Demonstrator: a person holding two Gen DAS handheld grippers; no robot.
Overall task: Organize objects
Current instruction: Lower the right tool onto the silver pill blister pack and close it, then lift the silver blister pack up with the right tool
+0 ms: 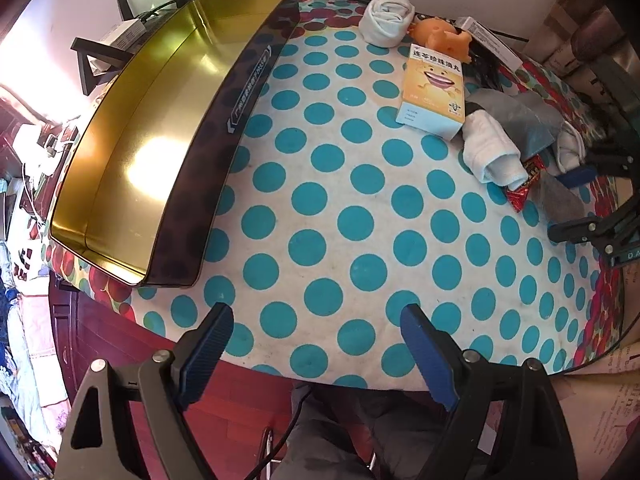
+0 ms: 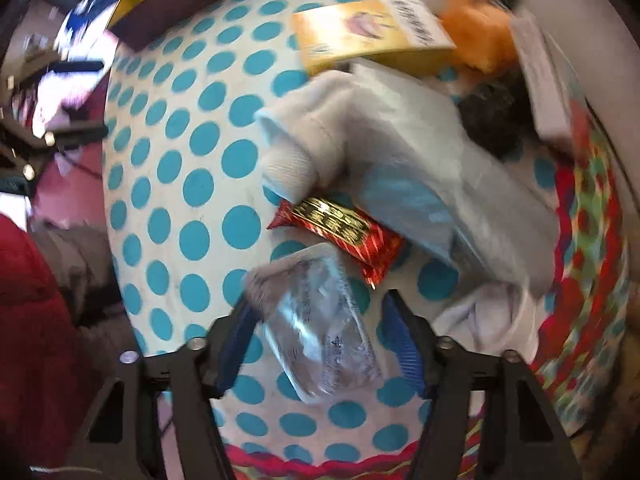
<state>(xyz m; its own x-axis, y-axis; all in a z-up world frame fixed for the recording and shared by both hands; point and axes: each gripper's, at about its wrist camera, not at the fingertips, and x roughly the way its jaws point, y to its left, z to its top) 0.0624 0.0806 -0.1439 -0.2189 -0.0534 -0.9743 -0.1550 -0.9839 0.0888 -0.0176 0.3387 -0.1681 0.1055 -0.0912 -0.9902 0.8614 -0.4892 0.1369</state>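
An empty gold-lined tin tray [image 1: 132,128] sits at the table's left. My left gripper [image 1: 316,344] is open and empty over the dotted cloth near the front edge. A pile lies at the right: a yellow medicine box [image 1: 434,88], an orange toy [image 1: 442,36], a rolled white sock [image 1: 386,20], white socks [image 1: 494,156], a grey pouch [image 1: 520,116] and a red snack packet [image 1: 526,180]. My right gripper [image 2: 320,336] is open around a clear plastic packet [image 2: 320,328] lying on the cloth; the view is blurred. The red snack packet [image 2: 340,228] lies just beyond it.
The round table carries a teal-dotted cloth [image 1: 344,220] with a red patterned rim. A white box [image 1: 490,38] lies at the far right edge. Black chair backs [image 1: 96,56] stand behind the tray. The right gripper's arm [image 1: 600,220] shows at the right.
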